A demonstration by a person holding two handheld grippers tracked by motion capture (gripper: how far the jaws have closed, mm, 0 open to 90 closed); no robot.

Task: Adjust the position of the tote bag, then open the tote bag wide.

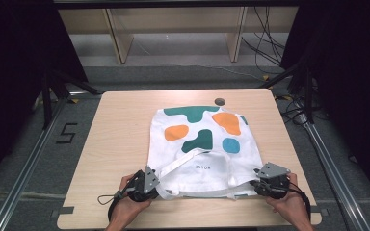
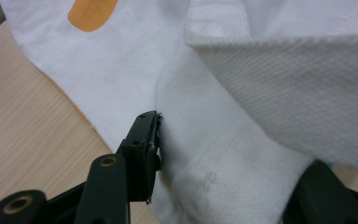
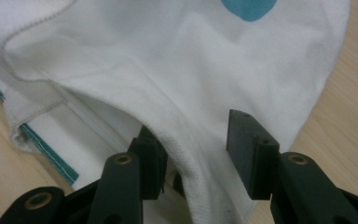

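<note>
At the left, our left gripper sits at the near left corner of the white tote bag, its fingers spread, with a fold of the bag's webbing strap lying loose between them, brushing one pad. The bag lies flat on the wooden surface, printed side up. At the right, our right gripper has fingers parted around the bag's near right edge without pinching it.

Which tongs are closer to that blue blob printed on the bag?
Right. The right tongs sit just below the blue blob; the left tongs are across the bag.
</note>
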